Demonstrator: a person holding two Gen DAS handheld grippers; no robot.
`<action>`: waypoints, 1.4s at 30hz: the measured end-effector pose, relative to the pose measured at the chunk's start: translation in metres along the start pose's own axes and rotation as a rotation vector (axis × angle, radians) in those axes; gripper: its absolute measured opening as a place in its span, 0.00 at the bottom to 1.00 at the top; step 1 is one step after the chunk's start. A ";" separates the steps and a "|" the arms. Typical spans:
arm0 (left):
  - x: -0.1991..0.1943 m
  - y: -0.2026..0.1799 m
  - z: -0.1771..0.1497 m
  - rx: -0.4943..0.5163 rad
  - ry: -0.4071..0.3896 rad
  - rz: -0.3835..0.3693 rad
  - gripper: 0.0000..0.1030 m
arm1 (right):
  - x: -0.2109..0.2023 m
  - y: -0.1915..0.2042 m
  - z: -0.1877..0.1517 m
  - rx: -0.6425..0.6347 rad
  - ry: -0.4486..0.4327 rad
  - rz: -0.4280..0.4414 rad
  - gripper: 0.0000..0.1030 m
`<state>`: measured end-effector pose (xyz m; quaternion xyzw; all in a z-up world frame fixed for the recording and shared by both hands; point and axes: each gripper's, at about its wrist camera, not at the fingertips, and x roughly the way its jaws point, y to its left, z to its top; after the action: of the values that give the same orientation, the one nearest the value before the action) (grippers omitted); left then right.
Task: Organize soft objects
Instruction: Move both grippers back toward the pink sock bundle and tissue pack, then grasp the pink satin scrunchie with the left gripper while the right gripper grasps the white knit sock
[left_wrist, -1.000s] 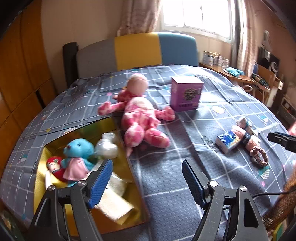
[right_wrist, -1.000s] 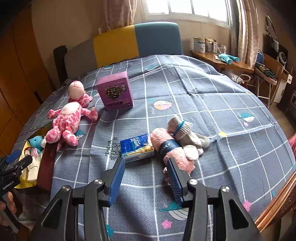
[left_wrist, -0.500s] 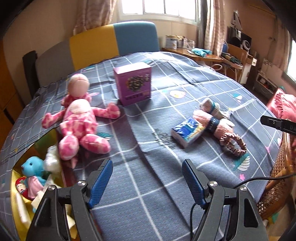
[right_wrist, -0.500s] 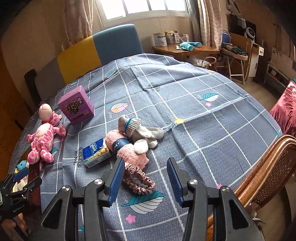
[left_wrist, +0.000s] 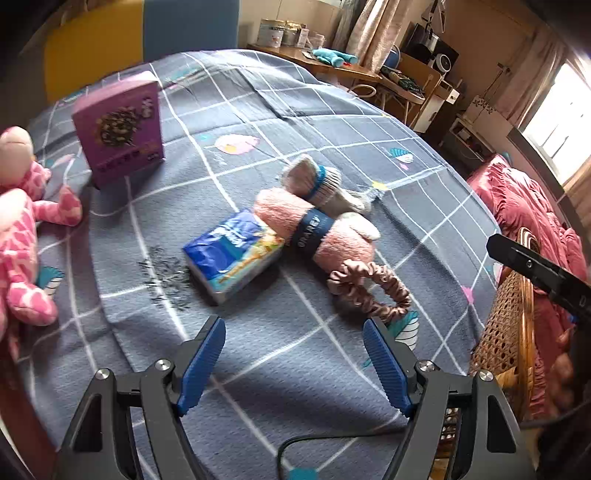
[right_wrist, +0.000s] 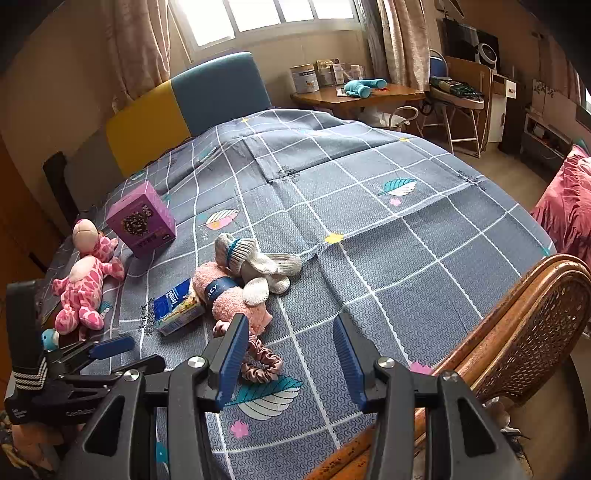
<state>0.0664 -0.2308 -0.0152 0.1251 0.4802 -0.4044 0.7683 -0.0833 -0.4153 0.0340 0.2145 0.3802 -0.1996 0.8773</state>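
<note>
On the grey checked bedspread (left_wrist: 332, 122) lie a rolled pink towel (left_wrist: 321, 232) with a dark band, rolled beige socks (left_wrist: 321, 181), a pink scrunchie (left_wrist: 373, 288), a blue tissue pack (left_wrist: 236, 254) and a pink plush toy (left_wrist: 18, 236). My left gripper (left_wrist: 293, 365) is open and empty, just short of the tissue pack and scrunchie. My right gripper (right_wrist: 290, 362) is open and empty over the bed's near edge, with the scrunchie (right_wrist: 260, 363) beside its left finger. The towel (right_wrist: 229, 295), socks (right_wrist: 255, 262) and plush (right_wrist: 85, 284) lie beyond it.
A purple box (left_wrist: 120, 125) stands upright at the back left of the bed. A wicker chair (right_wrist: 528, 332) stands at the bed's right edge. A wooden side table (right_wrist: 354, 96) with tins stands behind. The left gripper (right_wrist: 110, 354) shows at the right wrist view's lower left.
My left gripper has swung right, away from the yellow box of toys, to face the towel, tissue pack and scrunchie. My right gripper has pulled back and right toward the wicker chair.
</note>
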 end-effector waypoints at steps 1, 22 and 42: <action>0.008 -0.006 0.003 -0.006 0.019 -0.022 0.79 | 0.000 -0.001 0.000 -0.002 -0.001 0.001 0.46; 0.094 -0.056 0.023 -0.189 0.130 -0.104 0.18 | 0.009 -0.024 -0.005 0.038 0.015 0.026 0.47; -0.021 0.080 -0.062 -0.203 -0.020 0.024 0.18 | 0.050 0.043 0.038 -0.170 0.113 0.132 0.46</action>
<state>0.0819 -0.1326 -0.0447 0.0484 0.5093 -0.3455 0.7867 -0.0079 -0.4087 0.0295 0.1745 0.4296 -0.0962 0.8807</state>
